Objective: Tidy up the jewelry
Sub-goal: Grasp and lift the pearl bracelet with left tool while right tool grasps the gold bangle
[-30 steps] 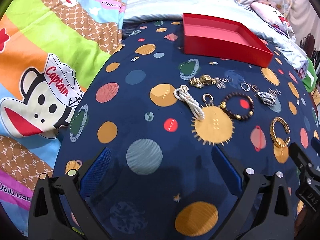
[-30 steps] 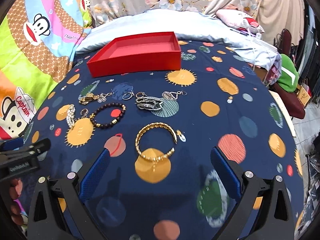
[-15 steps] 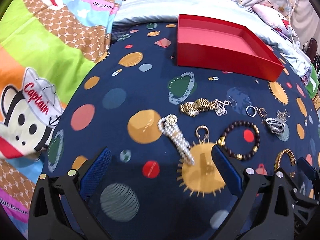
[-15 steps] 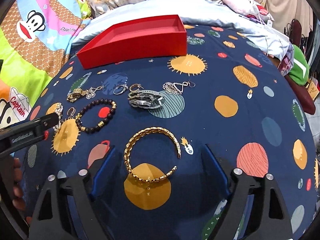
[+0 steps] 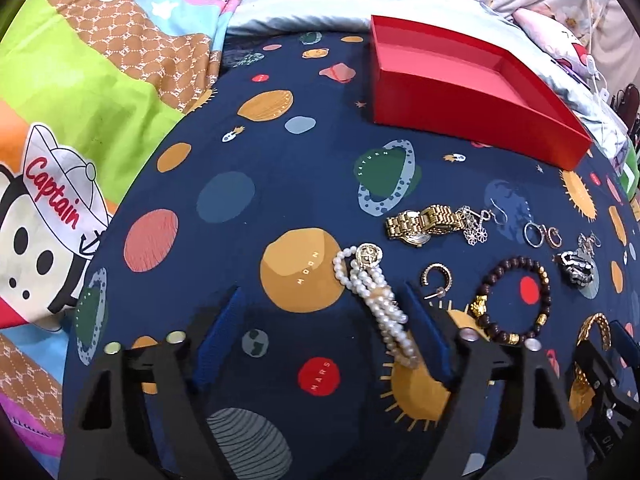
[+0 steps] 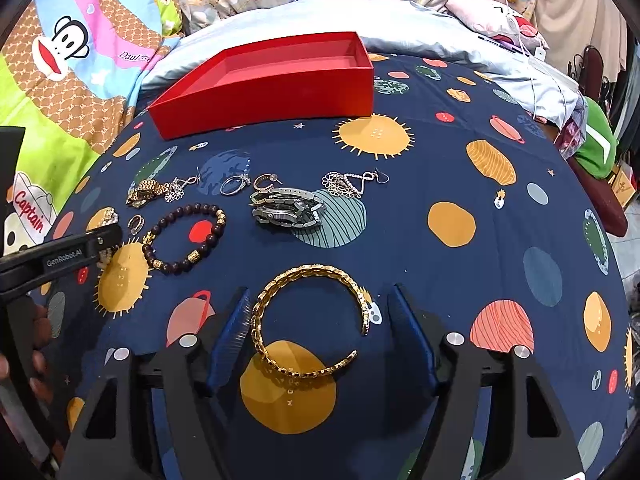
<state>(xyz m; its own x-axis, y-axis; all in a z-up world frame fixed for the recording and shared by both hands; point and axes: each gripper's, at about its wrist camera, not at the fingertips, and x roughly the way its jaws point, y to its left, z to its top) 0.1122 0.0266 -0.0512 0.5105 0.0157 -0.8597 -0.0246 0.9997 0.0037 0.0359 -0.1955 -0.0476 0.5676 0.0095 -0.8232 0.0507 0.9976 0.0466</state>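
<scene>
- Jewelry lies loose on the space-print cloth (image 6: 460,160); the red box (image 6: 260,80) behind it holds nothing yet.
- Your right gripper (image 6: 320,328) has dropped around the gold bangle (image 6: 308,320), jaws closing, not yet touching.
- Your left gripper (image 5: 320,320) has moved in on the pearl bracelet (image 5: 376,296), jaws narrowing; its right pad is just beside the pearls.
- Both pickups look imminent.

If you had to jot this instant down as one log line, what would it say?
left gripper: closing around pearl bracelet | right gripper: closing around gold cuff | red box: empty
</scene>
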